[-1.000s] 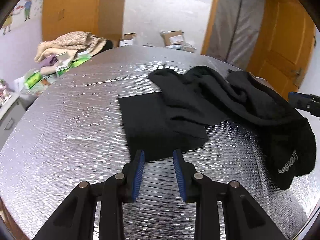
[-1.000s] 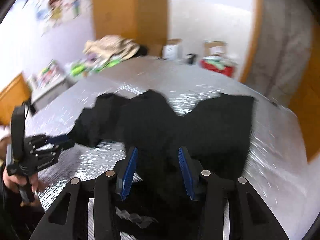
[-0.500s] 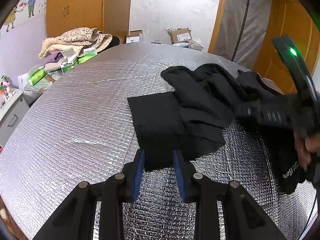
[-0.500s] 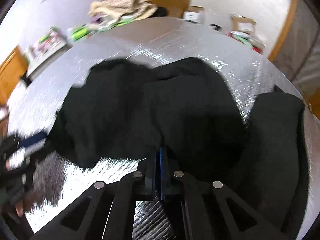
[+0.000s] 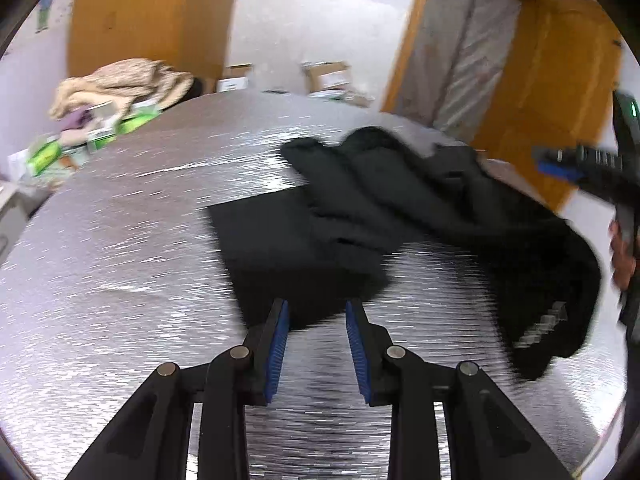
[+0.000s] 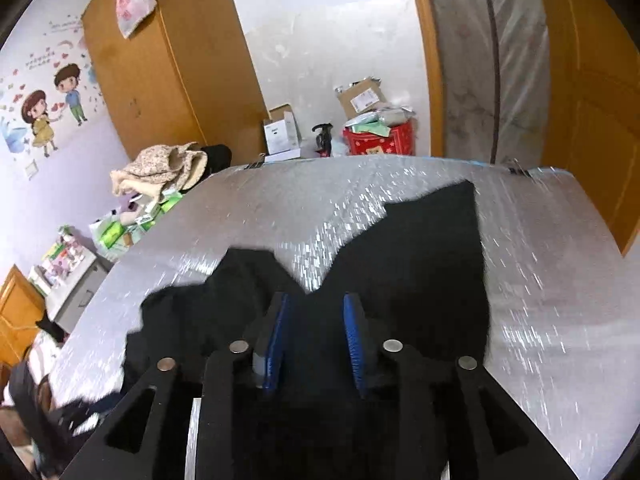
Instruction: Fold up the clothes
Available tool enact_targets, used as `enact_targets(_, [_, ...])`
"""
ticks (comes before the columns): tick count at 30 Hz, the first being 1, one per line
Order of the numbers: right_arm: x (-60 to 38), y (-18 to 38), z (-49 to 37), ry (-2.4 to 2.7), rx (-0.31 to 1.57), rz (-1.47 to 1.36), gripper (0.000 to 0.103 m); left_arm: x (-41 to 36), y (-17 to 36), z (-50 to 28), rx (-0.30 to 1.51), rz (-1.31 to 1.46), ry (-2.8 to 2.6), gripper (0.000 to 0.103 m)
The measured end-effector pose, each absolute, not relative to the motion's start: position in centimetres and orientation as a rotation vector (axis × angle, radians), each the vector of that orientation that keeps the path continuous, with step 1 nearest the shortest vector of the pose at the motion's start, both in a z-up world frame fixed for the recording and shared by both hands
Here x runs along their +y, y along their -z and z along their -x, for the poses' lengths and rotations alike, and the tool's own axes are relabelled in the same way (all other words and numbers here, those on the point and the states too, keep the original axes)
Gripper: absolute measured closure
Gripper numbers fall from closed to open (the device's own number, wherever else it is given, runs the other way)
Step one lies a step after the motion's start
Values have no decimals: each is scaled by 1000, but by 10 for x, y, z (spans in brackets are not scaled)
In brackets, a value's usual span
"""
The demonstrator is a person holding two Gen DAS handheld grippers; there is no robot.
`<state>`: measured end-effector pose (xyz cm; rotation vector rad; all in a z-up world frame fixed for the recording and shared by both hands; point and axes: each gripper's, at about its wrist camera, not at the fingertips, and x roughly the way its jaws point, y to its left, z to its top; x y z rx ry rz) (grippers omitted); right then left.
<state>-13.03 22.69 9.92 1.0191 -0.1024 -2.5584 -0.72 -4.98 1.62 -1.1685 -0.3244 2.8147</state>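
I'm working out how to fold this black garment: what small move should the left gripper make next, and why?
Probably ease the left gripper forward and close on the near edge of the black garment. Its jaws stand open with nothing between them, just short of that flat edge, while the rest lies bunched on the silver table.

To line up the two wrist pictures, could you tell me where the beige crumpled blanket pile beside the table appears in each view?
Left wrist view: the beige blanket pile sits at upper left, beyond the far left edge of the silver table.
Right wrist view: the same pile lies left of centre, at mid height, just off the table's far left corner.
Shared landmark: the black garment spread on the table.
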Motion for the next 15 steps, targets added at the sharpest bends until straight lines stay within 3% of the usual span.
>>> enact_targets(7, [282, -74, 31, 2579, -210, -1042, 61, 7, -35, 11, -281, 1053, -2633, 72])
enact_targets(11, [296, -63, -2, 2528, -348, -1055, 60, 34, -32, 23, -287, 1083, -2545, 72])
enact_targets(15, [286, -58, -7, 2470, -362, -1044, 59, 50, -20, 31, -298, 1154, -2481, 72])
